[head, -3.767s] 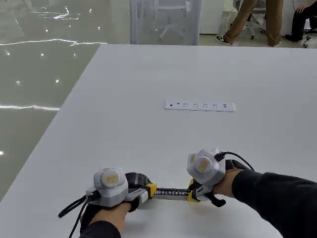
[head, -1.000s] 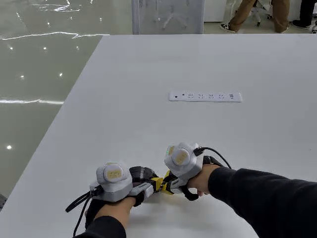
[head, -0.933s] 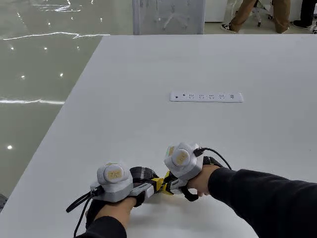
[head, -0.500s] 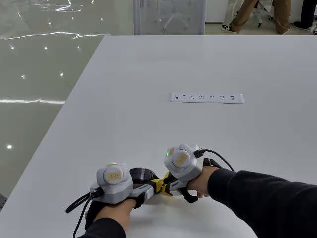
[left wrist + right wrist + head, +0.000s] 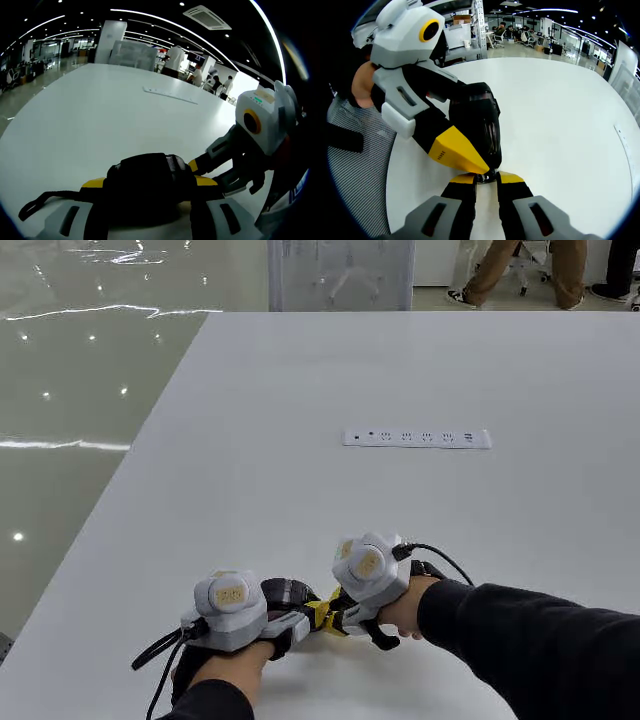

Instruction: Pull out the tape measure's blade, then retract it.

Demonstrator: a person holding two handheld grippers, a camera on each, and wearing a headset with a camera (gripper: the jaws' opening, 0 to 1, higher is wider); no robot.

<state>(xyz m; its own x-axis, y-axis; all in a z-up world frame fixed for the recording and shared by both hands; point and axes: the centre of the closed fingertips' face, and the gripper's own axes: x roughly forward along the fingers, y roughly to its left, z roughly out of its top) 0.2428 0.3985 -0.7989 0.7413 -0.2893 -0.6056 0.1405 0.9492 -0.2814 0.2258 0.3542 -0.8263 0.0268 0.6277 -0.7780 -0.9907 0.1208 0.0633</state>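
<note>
You are clamping the left gripper (image 5: 297,618) on the likely light, rigid tape measure (image 5: 474,125) while the right gripper (image 5: 487,180), at its 3 o'clock, is pinching the thin, probably springy blade hook (image 5: 487,175).

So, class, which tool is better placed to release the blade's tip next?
Right, probably. The right tool is shut on the blade's tip at the mouth of the tape measure; the left tool only clamps its body.
</note>
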